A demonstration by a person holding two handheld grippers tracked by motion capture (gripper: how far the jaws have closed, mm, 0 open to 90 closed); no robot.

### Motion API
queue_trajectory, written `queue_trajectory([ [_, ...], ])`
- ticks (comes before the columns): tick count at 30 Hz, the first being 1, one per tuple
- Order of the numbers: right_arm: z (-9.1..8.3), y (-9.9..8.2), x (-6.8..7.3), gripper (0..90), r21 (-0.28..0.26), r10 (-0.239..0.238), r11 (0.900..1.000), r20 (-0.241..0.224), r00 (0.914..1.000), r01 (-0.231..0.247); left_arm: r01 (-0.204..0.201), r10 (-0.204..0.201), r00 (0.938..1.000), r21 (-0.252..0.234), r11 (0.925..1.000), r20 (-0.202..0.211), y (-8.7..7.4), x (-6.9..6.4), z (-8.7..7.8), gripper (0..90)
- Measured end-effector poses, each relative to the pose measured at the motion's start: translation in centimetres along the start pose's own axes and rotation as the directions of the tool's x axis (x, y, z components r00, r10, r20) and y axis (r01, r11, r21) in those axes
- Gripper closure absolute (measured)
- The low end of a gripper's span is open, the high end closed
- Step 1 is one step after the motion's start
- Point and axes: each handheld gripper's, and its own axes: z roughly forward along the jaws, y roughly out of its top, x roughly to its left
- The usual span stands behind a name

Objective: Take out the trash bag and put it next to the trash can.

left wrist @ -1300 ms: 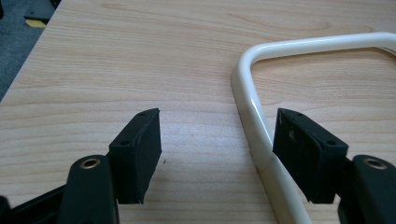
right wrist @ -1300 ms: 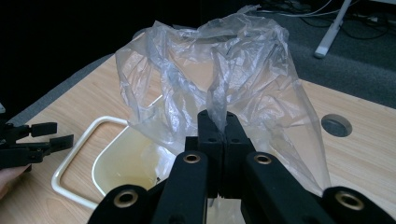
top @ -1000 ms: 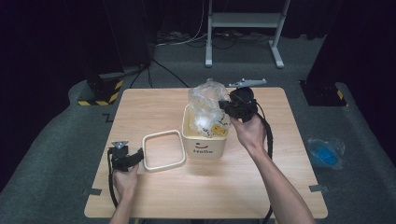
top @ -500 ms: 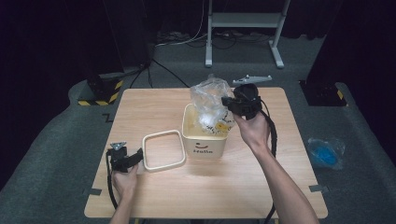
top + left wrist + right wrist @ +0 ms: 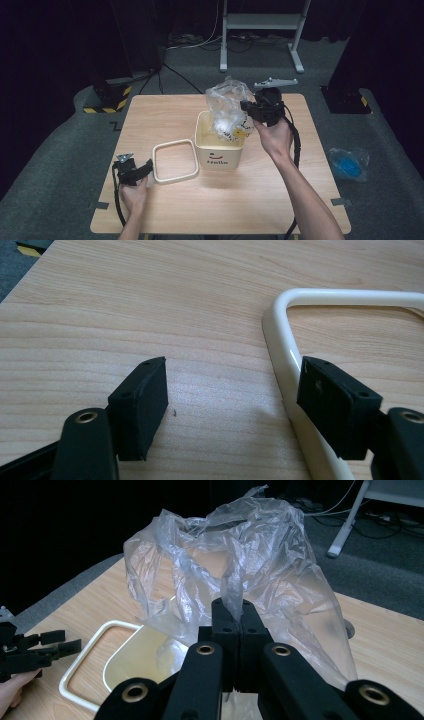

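A cream bin [image 5: 220,150] marked "Hello" stands in the middle of the wooden table [image 5: 200,210]. A crumpled clear plastic bag [image 5: 227,100] rises out of it, and my right gripper [image 5: 246,106] is shut on the bag's upper edge. In the right gripper view the jaws [image 5: 233,610] pinch a fold of the bag [image 5: 270,555] above the bin [image 5: 125,660]. A cream square ring [image 5: 175,177] lies flat left of the bin. My left gripper [image 5: 147,166] rests on the table at the ring's left rail, open. Its right jaw lies over the ring [image 5: 285,340], and bare wood shows between the jaws [image 5: 232,395].
White and yellow contents [image 5: 235,131] show through the bag inside the bin. A blue object in clear plastic [image 5: 347,164] lies on the grey floor to the right. A white stand base [image 5: 260,22] sits beyond the table.
The right gripper has edged slightly up and to the right with the bag. The left hand and the ring have stayed put.
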Motion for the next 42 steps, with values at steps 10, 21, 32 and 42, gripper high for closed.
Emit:
queue_trajectory([
  [10, -1.2, 0.1, -0.8, 89.4, -0.033, 0.017, 0.9993, 0.012, 0.9998, -0.017, 0.002, -0.002, 1.0, -0.014, 0.9999, -0.002, -0.2, 0.0, 0.0, 28.5],
  [21, -2.2, -0.5, -2.1, 89.4, -0.048, 0.035, 0.9983, 0.042, 0.9985, -0.033, 0.0, 0.0, 1.0, -0.021, 0.9998, -0.003, -0.4, 0.0, 0.0, 28.8],
  [32, -3.2, -1.0, -3.3, 89.4, -0.063, 0.058, 0.9965, 0.06, 0.9965, -0.054, -0.004, 0.004, 1.0, -0.025, 0.9997, -0.003, -0.4, 0.0, 0.0, 29.1],
  [42, -4.0, -1.6, -4.6, 89.4, -0.069, 0.078, 0.995, 0.078, 0.9939, -0.073, -0.004, 0.004, 1.0, -0.026, 0.9996, -0.003, -0.5, 0.0, 0.0, 29.2],
])
